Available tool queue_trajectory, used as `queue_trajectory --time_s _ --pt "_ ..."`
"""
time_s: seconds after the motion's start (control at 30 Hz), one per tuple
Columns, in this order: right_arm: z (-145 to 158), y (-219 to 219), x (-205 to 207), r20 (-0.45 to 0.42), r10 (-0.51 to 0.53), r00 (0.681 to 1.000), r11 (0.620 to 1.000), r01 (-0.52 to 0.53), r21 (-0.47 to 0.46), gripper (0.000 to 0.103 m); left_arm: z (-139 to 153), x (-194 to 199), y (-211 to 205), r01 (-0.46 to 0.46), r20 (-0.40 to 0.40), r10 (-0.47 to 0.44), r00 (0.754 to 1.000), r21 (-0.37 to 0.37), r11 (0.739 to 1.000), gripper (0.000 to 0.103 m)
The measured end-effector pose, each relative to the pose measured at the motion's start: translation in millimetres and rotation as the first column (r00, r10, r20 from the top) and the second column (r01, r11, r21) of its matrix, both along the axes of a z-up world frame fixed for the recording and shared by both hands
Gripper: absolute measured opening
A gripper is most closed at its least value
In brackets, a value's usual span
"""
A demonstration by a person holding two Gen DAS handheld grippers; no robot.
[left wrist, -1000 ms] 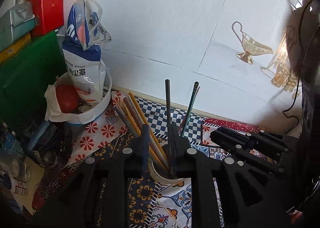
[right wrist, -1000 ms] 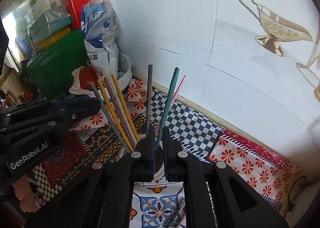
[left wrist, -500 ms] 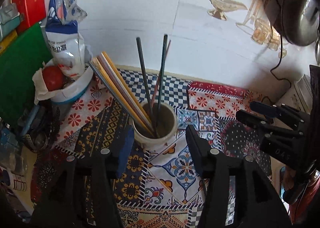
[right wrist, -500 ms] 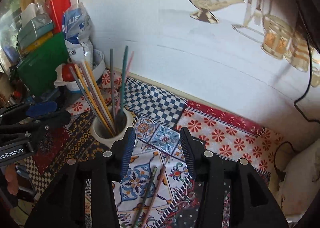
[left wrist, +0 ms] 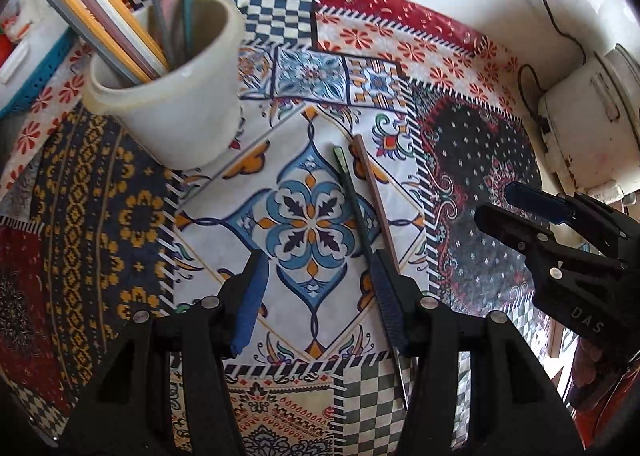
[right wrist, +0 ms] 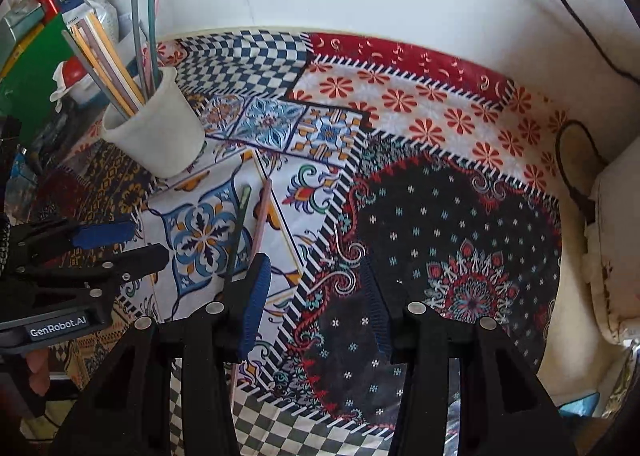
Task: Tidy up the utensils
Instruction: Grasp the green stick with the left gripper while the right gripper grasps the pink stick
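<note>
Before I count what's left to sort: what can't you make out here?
- Near ends of the green chopstick and pink chopstick: left wrist view, behind the left gripper finger.
- Chopstick tips inside the cup: both views, hidden by its wall.
- Their tops: left view, cut off.

A cream cup (left wrist: 176, 95) holds upright chopsticks (left wrist: 120, 31). Near it on the patterned cloth, a green chopstick (left wrist: 352, 195) and a brown chopstick (left wrist: 374, 191) lie side by side.
</note>
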State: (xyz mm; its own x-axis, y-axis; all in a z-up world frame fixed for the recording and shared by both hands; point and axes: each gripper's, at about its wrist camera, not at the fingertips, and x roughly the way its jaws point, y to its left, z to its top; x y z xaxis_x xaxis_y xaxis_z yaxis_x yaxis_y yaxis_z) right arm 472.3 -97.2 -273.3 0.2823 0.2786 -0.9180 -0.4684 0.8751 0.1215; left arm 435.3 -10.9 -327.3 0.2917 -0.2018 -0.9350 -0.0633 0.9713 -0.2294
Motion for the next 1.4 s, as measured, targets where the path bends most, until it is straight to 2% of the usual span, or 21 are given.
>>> queue_trajectory --time_s 0.07,0.3,0.33,0.4,0.47,0.53,0.57,0.67,0.73,0.77,0.8,0.87,0.93,0.97,1.03,1.1,1.17,1.3,1.4 --pt "-5.4 -3.1 -6.2 -0.007 -0.003 1.0 1.0 0.003 -0.014 0.043 -8.0 1.5 -7.7 0.018 -0.015 -0.018 1.0 -0.007 1.0 0.051" --pt "-19.7 -14.9 -20.5 -0.069 -0.012 0.998 1.0 0.011 -0.012 0.043 -29.8 9.0 -25.1 0.079 -0.085 -0.082 0.993 -0.03 0.996 0.034" --pt "-22.5 -14.7 -21.5 -0.081 -0.007 0.997 1.0 0.007 -0.008 0.043 -27.6 8.6 -27.0 0.083 -0.064 -0.084 0.994 -0.016 0.996 0.034" --pt "-27.1 -13.7 -24.9 -0.107 0.004 0.994 1.0 -0.004 0.003 0.043 -28.6 9.2 -30.4 0.094 -0.065 -0.093 0.994 0.012 0.995 0.023" --pt "-31.1 -9.6 -29.1 -0.124 0.025 0.992 1.0 -0.024 0.01 0.043 -30.1 9.4 -30.0 0.096 -0.056 -0.095 0.994 0.01 0.995 0.019" --pt "-34.3 -3.0 -33.2 -0.134 0.047 0.99 0.999 -0.045 0.02 0.043 -31.4 10.1 -25.1 0.075 -0.061 -0.075 0.995 0.001 0.997 0.005" --pt "-36.0 0.9 -35.2 -0.14 0.06 0.988 0.998 -0.057 0.029 0.043 -33.8 10.2 -22.4 0.07 -0.075 -0.068 0.995 0.027 0.997 0.0" --pt "-42.3 13.8 -40.6 -0.153 0.094 0.984 0.995 -0.09 0.033 0.043 -33.8 6.3 -7.5 0.031 -0.076 -0.031 0.997 -0.005 1.0 0.0" --pt "-46.0 21.7 -44.8 -0.141 0.109 0.984 0.994 -0.109 0.012 0.04 -33.1 2.4 1.5 0.009 -0.081 -0.008 0.997 0.005 1.0 0.0" --pt "-47.4 24.5 -46.8 -0.127 0.113 0.985 0.993 -0.115 -0.002 0.036 -32.6 0.2 5.9 -0.002 -0.084 0.003 0.996 0.007 1.0 0.0" --pt "-49.9 27.2 -48.5 -0.125 0.122 0.985 0.992 -0.125 -0.019 0.028 -32.3 -1.8 9.9 -0.01 -0.087 0.01 0.996 0.003 1.0 0.0" --pt "-49.0 28.4 -51.9 -0.092 0.133 0.987 0.99 -0.137 -0.035 0.023 -30.8 -7.0 16.1 -0.021 -0.094 0.02 0.995 -0.009 1.0 0.0" --pt "-49.6 26.3 -52.8 -0.085 0.136 0.987 0.989 -0.14 -0.044 0.008 -27.7 -10.7 17.7 -0.025 -0.093 0.023 0.995 -0.023 0.999 0.001" --pt "-49.9 23.9 -52.5 -0.078 0.13 0.988 0.989 -0.134 -0.056 0.005 -25.2 -12.3 16.9 -0.024 -0.086 0.022 0.996 -0.029 0.999 0.001" --pt "-50.7 15.4 -48.9 -0.076 0.106 0.991 0.992 -0.111 -0.058 0.005 -21.4 -13.1 11.3 -0.012 -0.073 0.008 0.997 -0.042 0.999 0.005" --pt "-51.2 2.6 -45.6 -0.078 0.077 0.994 0.995 -0.082 -0.063 0.005 -17.7 -14.6 3.8 0.006 -0.062 -0.008 0.998 -0.043 0.999 0.018" --pt "-51.2 -12.9 -42.4 -0.081 0.043 0.996 0.997 -0.048 -0.068 0.005 -20.4 -8.8 -9.7 0.024 -0.063 -0.027 0.998 -0.048 0.999 0.025" --pt "-52.3 -42.8 -36.7 -0.104 -0.016 0.994 0.998 0.01 -0.058 0.005 -30.3 1.7 -35.0 0.083 -0.079 -0.086 0.993 -0.032 0.996 0.025" --pt "-49.2 -62.0 -33.8 -0.117 -0.039 0.992 0.999 0.036 -0.031 0.005 -31.5 2.5 -47.5 0.128 -0.058 -0.125 0.99 0.05 0.991 0.025"
